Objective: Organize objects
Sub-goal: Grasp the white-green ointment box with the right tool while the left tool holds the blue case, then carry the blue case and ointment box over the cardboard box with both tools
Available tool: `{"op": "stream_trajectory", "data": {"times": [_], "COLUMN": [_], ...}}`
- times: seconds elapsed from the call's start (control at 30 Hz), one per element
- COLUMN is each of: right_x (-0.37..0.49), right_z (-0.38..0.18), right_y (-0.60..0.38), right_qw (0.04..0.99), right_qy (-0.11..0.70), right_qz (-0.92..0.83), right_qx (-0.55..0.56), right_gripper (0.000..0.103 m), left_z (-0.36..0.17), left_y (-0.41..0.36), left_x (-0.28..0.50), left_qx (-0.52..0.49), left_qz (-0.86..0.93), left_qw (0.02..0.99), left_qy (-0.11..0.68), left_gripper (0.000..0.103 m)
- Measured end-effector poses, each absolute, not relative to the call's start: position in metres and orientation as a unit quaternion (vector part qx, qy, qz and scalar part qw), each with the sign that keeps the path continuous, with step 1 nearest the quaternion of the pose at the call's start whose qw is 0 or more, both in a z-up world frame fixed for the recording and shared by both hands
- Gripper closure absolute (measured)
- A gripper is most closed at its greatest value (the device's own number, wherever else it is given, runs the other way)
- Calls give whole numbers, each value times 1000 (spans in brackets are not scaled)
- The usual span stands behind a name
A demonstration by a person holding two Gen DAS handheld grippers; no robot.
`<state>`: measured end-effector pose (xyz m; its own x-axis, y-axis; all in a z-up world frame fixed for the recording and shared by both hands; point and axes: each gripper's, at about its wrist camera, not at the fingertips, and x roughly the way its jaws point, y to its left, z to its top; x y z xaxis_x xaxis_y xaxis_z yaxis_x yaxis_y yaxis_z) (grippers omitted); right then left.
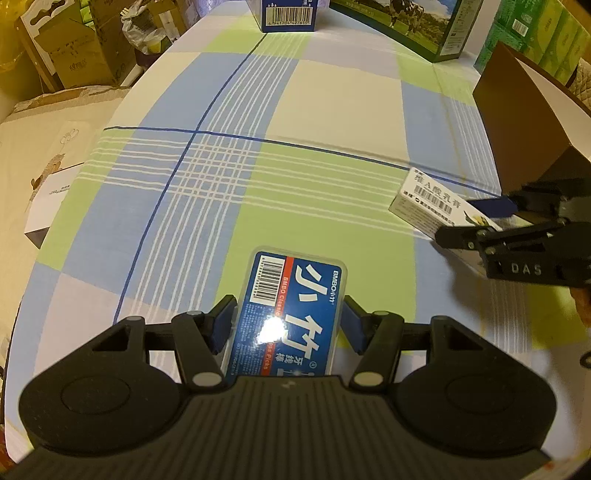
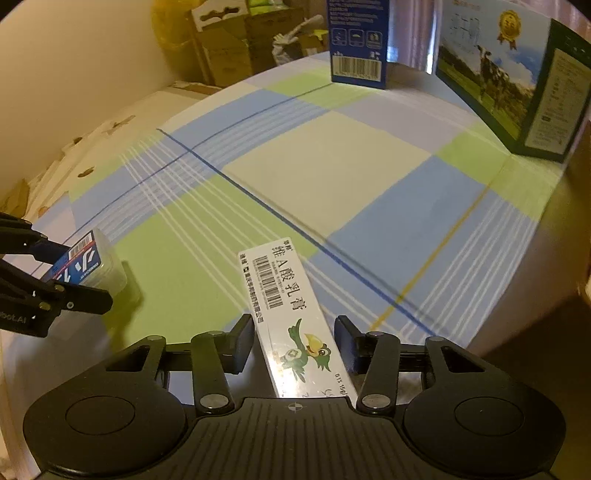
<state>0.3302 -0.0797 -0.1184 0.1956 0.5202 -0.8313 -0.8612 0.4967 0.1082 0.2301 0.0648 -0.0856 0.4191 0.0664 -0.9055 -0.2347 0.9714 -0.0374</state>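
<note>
A plaid cloth (image 1: 332, 110) of blue, green, cream and lilac squares, crossed by thin white and dark blue lines, covers the bench. In the left wrist view the left hand-held gripper (image 1: 286, 325) sits at 6 o'clock, its jaws set narrowly about a clear floss box (image 1: 291, 306) with a blue label; the blue pads (image 1: 221, 325) lie just beside the box's sides, though I cannot tell whether they press it. The box lies flat on a green square near the bench's near edge. At 3 o'clock the right hand-held gripper (image 1: 476, 221) straddles a white cream carton (image 1: 428, 203), which rests on the cloth beside a brown box (image 1: 524, 122). In the right wrist view the same right hand-held gripper (image 2: 293, 343) stands part open, the carton (image 2: 291, 317) lying between its pads with a gap on each side, tilted toward 11 o'clock. The left hand-held gripper (image 2: 74, 273) shows at 9 o'clock with the floss box (image 2: 92, 266) in its jaws. At the far edge, about 12 o'clock, stands a blue barcoded carton (image 2: 358, 44), and at 2 o'clock a large box printed with a cow (image 2: 509, 92). Beyond the bench at 11 o'clock, brown cardboard boxes (image 1: 74, 48) are piled against a yellowish wall, with a crumpled plastic bag (image 1: 147, 33) among them; green packs (image 1: 546, 37) are stacked at 1 o'clock, and flat pale cartons (image 1: 48, 147) lie at 9 o'clock.
</note>
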Motion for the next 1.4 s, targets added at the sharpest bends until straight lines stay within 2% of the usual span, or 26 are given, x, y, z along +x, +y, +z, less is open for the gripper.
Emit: {"op": "stream_trajectory", "data": {"times": [0.2,0.87,1.4], "right_x": [311,279,258], "right_z": [-117,-121,-96], "right_y": [-89,-88,-147], "right_qw": [752,758,767], "right_qy": [459,437,465], "right_qz": [431,430,413], "right_qx": [-196,-221,-159], "right_gripper": [67,68,68], "left_z": [-88,-82,-67], "left_y": [65,57,17], "left_x": [232,225,226], "left_qx": [-78,-80,-66], "left_qz": [81,71,25], "left_qw": [838,843,852], "left_qy": [534,527,519], "left_gripper": [47,47,47]}}
